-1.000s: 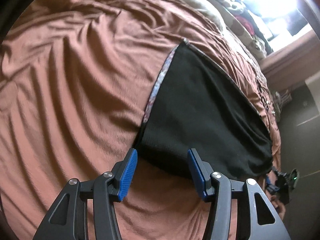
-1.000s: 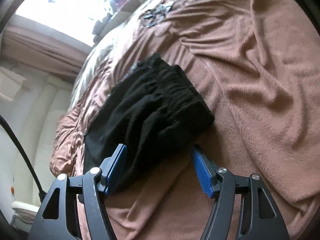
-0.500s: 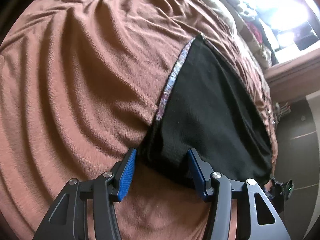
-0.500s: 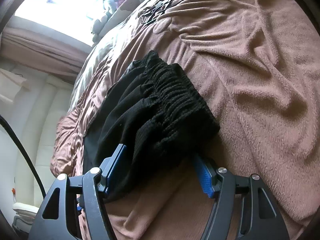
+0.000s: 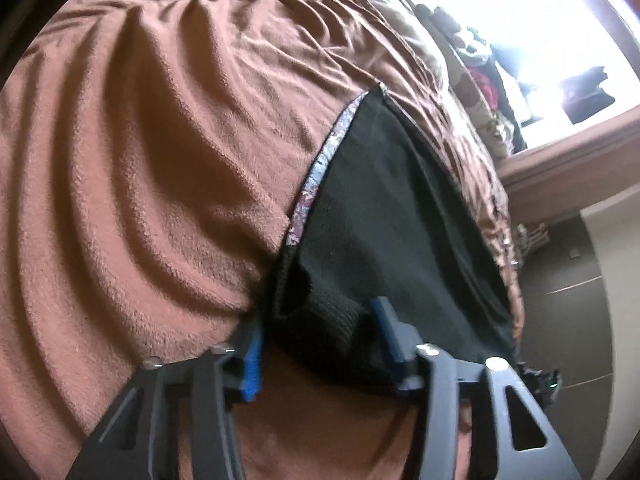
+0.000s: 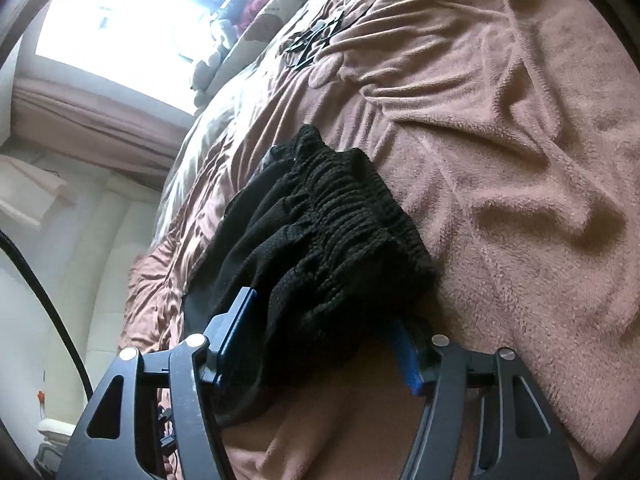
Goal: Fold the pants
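The left gripper (image 5: 318, 344) sits lower and closer on the black pants (image 5: 384, 216) than a second ago; its fingers (image 5: 251, 364) have just been closing, bunching the near hem corner up between them.

Matt black knit pants (image 5: 384, 216), fuzzy brown fleece blanket (image 5: 160, 160)

Black pants (image 6: 320, 240) are hiding part of the right gripper (image 6: 320, 336) pads; window (image 5: 560, 40) is blowing out, shelf clutter too blurry to ID.
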Available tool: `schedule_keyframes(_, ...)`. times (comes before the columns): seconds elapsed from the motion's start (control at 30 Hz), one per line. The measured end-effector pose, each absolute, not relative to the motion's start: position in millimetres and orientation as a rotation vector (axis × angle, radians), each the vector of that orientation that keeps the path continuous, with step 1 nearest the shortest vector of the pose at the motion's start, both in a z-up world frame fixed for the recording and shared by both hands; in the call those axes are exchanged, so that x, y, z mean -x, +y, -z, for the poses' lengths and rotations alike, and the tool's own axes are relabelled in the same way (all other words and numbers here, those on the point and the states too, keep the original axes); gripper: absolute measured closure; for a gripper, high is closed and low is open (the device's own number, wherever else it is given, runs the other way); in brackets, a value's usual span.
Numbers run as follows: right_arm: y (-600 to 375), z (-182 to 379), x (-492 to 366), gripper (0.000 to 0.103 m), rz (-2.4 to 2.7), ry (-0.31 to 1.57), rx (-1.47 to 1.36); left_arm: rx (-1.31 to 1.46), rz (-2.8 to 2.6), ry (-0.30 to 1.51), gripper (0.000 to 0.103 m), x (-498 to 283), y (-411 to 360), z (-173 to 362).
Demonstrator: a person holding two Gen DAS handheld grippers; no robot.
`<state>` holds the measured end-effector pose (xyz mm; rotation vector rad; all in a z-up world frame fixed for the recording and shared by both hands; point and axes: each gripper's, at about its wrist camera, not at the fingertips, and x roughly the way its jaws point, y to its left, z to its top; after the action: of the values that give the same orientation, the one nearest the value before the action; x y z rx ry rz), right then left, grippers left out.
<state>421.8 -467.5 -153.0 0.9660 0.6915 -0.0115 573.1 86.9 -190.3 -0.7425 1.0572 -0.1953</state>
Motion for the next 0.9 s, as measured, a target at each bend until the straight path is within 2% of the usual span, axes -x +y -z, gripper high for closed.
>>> schedule_keyframes(0.03,-467.7,153.1,-422.6,0.051,0.014,0.694,-0.963,0.738,0.184,1.059,0.086,-574.2,86.9,190.7)
schedule_keyframes(0.07,-467.8,152.7,-423.3,0.064,0.019,0.698,-0.957,0.754,0.185,1.06,0.091,-575.1,88.8,191.5)
schedule_keyframes(0.17,-467.6,146.5,-423.7,0.078,0.017,0.695,-0.943,0.73,0.163,1.041,0.094,-574.2,90.3,182.2)
schedule_keyframes(0.27,-464.7,134.5,-422.8,0.082,0.018,0.689,-0.908,0.691,0.155,1.018,0.095,-574.0,89.5,166.1)
schedule_keyframes(0.57,-451.3,108.3,-417.8,0.086,-0.016,0.693,-0.883,0.681,0.145,0.955,0.095,-562.7,104.9,116.2)
schedule_keyframes(0.9,-430.4,99.7,-395.8,0.086,-0.067,0.745,-0.839,0.685,0.115,0.953,0.095,-503.7,135.6,103.7)
